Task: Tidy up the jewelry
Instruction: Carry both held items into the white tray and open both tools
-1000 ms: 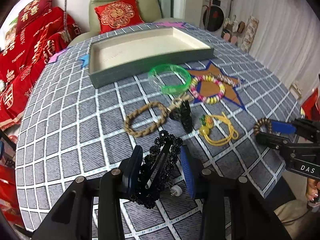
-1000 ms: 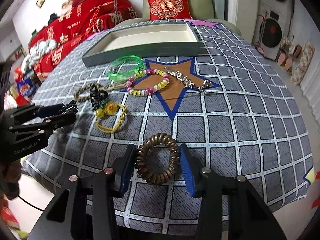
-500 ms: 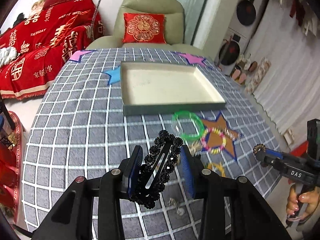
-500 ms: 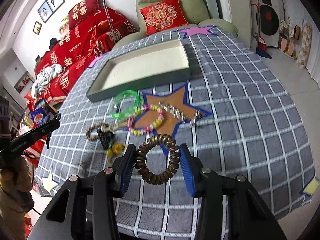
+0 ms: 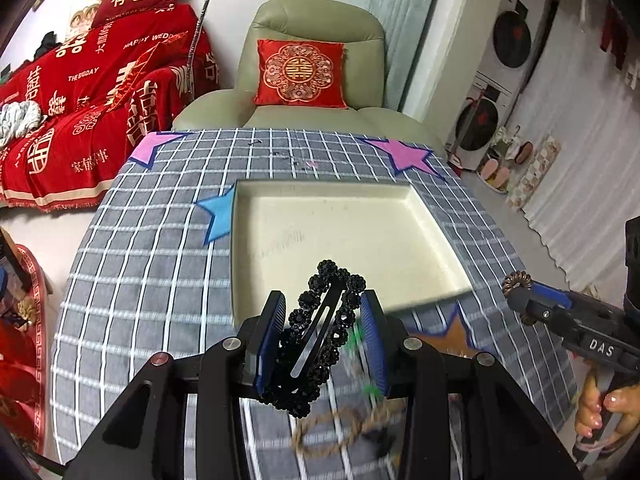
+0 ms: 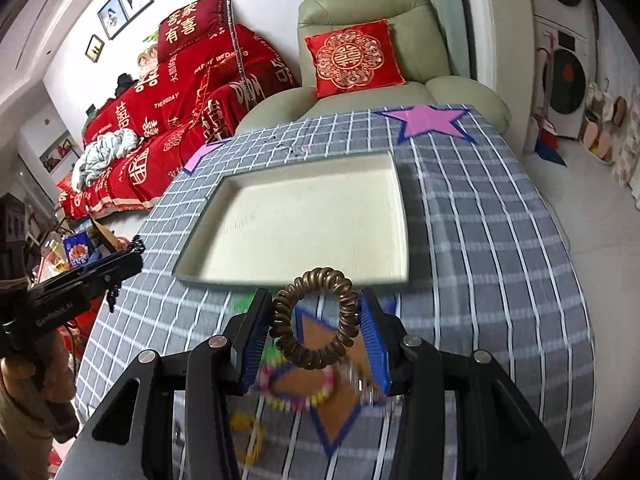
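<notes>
My left gripper (image 5: 322, 312) is shut on a black beaded hair clip (image 5: 320, 332), held in the air just in front of the near edge of the cream tray (image 5: 344, 232). My right gripper (image 6: 316, 312) is shut on a bronze spiral hair tie (image 6: 316, 320), held above the table near the tray (image 6: 304, 220). The tray holds nothing. The right gripper also shows in the left wrist view (image 5: 520, 292), and the left gripper in the right wrist view (image 6: 132, 252).
Below the grippers, blurred, lie a braided rope bracelet (image 5: 332, 432), a green bangle (image 5: 360, 336), a pastel bead bracelet (image 6: 296, 388) on an orange star and a yellow cord piece (image 6: 248, 432). The grey checked table (image 5: 152, 264) has a green armchair (image 5: 316, 80) behind it.
Both grippers have risen from the table and moved forward toward the tray, each still holding its piece. The tray now looks nearer and larger in both views.
</notes>
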Action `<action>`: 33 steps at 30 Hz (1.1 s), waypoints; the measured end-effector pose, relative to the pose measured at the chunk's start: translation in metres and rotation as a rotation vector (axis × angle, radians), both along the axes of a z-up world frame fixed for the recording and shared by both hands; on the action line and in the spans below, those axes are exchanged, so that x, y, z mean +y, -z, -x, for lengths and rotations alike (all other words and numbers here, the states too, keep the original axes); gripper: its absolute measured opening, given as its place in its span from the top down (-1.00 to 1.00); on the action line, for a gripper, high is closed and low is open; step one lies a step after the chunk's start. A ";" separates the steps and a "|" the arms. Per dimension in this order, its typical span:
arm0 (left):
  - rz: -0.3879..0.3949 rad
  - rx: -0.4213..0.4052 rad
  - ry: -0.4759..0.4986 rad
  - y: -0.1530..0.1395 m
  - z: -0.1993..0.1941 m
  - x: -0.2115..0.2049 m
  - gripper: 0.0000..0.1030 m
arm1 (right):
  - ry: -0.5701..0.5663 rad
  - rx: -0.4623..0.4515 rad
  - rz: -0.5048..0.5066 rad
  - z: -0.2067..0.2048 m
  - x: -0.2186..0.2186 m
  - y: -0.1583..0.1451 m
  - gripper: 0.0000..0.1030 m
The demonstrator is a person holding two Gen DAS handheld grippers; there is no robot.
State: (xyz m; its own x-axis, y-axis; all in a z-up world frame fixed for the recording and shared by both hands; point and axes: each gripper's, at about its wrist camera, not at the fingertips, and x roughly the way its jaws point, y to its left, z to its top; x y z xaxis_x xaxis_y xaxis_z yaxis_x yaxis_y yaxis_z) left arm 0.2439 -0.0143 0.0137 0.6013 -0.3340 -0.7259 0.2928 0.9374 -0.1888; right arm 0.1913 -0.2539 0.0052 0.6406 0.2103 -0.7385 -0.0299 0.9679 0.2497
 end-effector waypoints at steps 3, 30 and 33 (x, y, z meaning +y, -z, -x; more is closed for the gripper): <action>-0.014 0.000 -0.026 0.002 -0.026 -0.009 0.08 | -0.015 0.006 0.004 -0.036 0.000 -0.001 0.07; -0.226 0.129 -0.115 0.104 -0.151 -0.056 0.06 | -0.019 0.141 0.093 -0.185 0.022 0.102 -0.19; -0.249 0.130 -0.116 0.103 -0.150 -0.059 0.06 | -0.014 0.140 0.094 -0.185 0.024 0.101 -0.32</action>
State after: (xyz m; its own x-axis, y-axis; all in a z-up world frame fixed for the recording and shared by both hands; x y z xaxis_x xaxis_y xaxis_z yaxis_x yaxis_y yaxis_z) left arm 0.3942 -0.0736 -0.0897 0.5215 -0.0707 -0.8503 0.1698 0.9852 0.0222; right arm 0.3764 -0.2299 -0.0960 0.5271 0.1444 -0.8374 -0.0151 0.9869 0.1607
